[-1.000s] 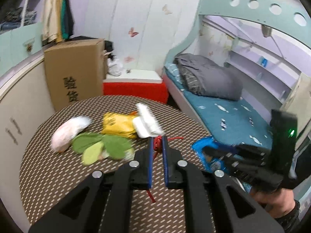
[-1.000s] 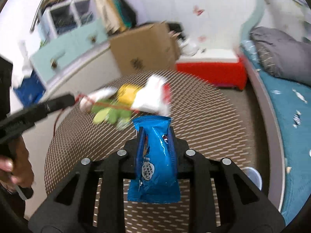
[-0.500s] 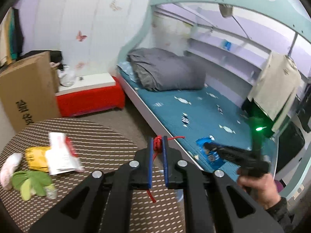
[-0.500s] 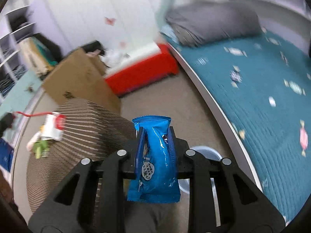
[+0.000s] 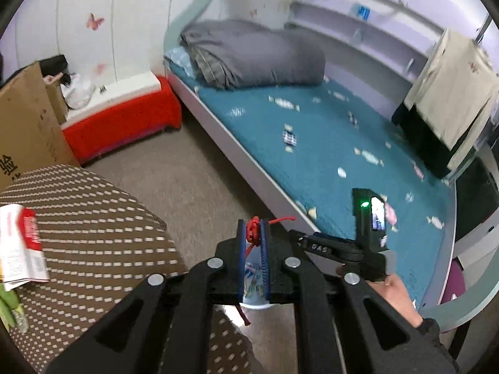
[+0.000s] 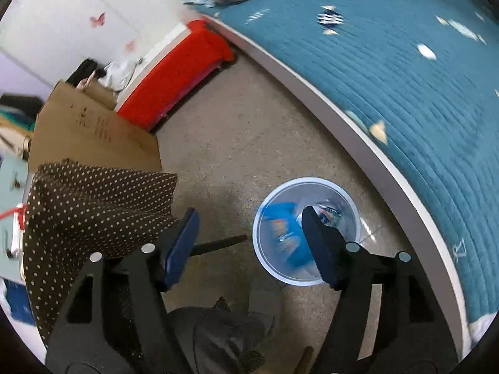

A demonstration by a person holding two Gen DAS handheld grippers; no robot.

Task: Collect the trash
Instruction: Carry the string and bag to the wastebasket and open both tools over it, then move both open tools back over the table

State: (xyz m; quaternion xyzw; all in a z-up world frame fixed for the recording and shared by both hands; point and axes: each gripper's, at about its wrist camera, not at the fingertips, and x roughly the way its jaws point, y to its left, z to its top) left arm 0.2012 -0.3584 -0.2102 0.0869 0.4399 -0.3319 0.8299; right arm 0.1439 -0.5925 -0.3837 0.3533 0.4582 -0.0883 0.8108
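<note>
right gripper [image 6: 249,233] spread over bin [image 6: 352,201] | blue packet [image 6: 285,233] blurred | left gripper [image 5: 253,233] clamps red string [image 5: 252,230]

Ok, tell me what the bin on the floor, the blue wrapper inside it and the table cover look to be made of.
Bin: probably thin plastic, pale blue and translucent, since its contents show through the wall. Blue wrapper: likely glossy plastic film, judging by its sheen and print, though it is blurred. Table cover: looks like matte woven fabric, brown with pale dots, draping and folding at the corner.

A folded grey duvet [image 5: 252,54] lies on the teal bed [image 5: 336,143]. A red bedside box [image 5: 121,124] stands between the bed and a cardboard carton [image 5: 25,124].
</note>
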